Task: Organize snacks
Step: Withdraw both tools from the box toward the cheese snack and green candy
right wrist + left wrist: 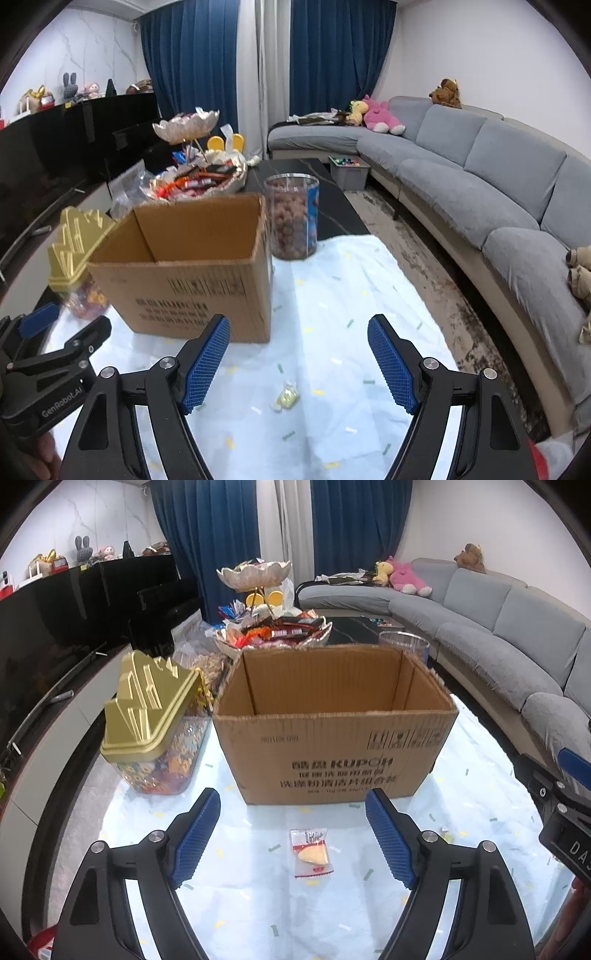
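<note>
A clear-wrapped snack with a yellow wedge inside (312, 853) lies on the pale tablecloth, just beyond and between the fingers of my left gripper (293, 838), which stands open above it with nothing held. In the right wrist view a small yellowish wrapped candy (286, 398) lies on the cloth below my right gripper (298, 363), also open and empty. An open, empty-looking cardboard box (332, 723) (192, 269) stands behind both snacks. Part of the right gripper's body (561, 805) shows at the left view's right edge, and the left gripper's body (48, 373) at the right view's left edge.
A clear jar with a gold lid (151, 720) stands left of the box. A clear tub of brown balls (292, 216) stands right of it. Behind is a two-tier dish heaped with snacks (273, 627). A grey sofa (480, 184) curves along the right, past the table's edge.
</note>
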`<state>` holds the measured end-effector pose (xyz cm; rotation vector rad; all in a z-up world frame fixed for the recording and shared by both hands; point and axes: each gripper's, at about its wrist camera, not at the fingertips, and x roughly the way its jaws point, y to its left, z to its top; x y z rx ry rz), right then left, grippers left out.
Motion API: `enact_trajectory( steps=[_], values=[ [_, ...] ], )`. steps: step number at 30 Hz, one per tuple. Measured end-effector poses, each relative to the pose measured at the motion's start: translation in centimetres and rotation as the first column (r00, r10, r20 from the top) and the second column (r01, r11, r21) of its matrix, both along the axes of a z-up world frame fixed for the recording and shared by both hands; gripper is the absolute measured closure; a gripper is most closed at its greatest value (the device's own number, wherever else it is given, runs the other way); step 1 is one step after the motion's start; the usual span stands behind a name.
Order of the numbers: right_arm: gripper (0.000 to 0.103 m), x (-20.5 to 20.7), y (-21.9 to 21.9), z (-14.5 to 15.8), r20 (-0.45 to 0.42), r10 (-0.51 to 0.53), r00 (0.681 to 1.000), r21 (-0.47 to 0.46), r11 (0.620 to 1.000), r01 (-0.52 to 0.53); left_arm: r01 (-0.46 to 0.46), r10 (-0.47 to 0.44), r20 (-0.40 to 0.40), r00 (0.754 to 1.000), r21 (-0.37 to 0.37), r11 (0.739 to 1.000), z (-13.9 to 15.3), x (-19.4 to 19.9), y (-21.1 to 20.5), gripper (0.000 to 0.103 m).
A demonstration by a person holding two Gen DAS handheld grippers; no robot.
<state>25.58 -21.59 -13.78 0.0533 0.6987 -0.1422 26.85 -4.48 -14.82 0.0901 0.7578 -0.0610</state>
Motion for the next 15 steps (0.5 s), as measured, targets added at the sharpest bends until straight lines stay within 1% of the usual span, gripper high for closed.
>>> enact_trajectory(
  steps=[7, 15],
  values=[
    [0.025, -1.0, -0.1, -2.9, -0.022, -0.022, 1.000, -0.004, 1.000, 0.022, -0.002, 0.002, -0.012, 1.000, 0.007, 1.000, -2.6, -0.4, -0.3, 0.022],
    [0.025, -1.1, -0.6, -5.6, -0.052, -0.053, 0.997, 0.011, 0.999, 0.053, -0.019, 0.018, -0.039, 0.999, -0.015, 1.000, -5.7, -0.3, -0.3, 0.022]
  ],
)
